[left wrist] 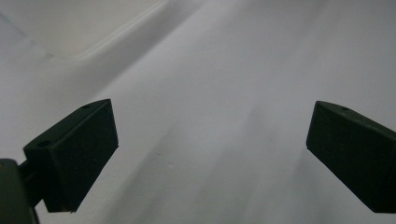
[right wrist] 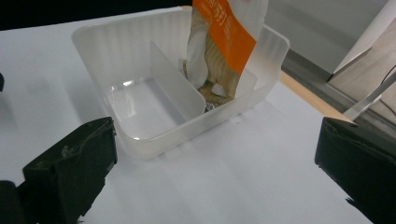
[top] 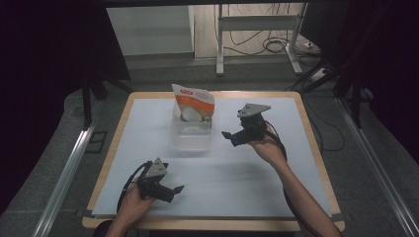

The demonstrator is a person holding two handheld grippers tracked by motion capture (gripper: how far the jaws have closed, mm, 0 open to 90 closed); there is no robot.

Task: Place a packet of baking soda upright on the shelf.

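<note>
Jaws on both our grippers are wide apart and hold nothing. Just ahead of our right gripper, between its two jaws and a little to their left, sits one clear box. One thin wall splits it into two parts. The part nearer the jaws is empty. The far part holds one orange and white bag, which stands tall and leans a bit. The box's long side runs away from the jaws. We think the right gripper is the one to reach it, since it is much nearer. Our left gripper is well apart from the box, low over the white table.
</note>
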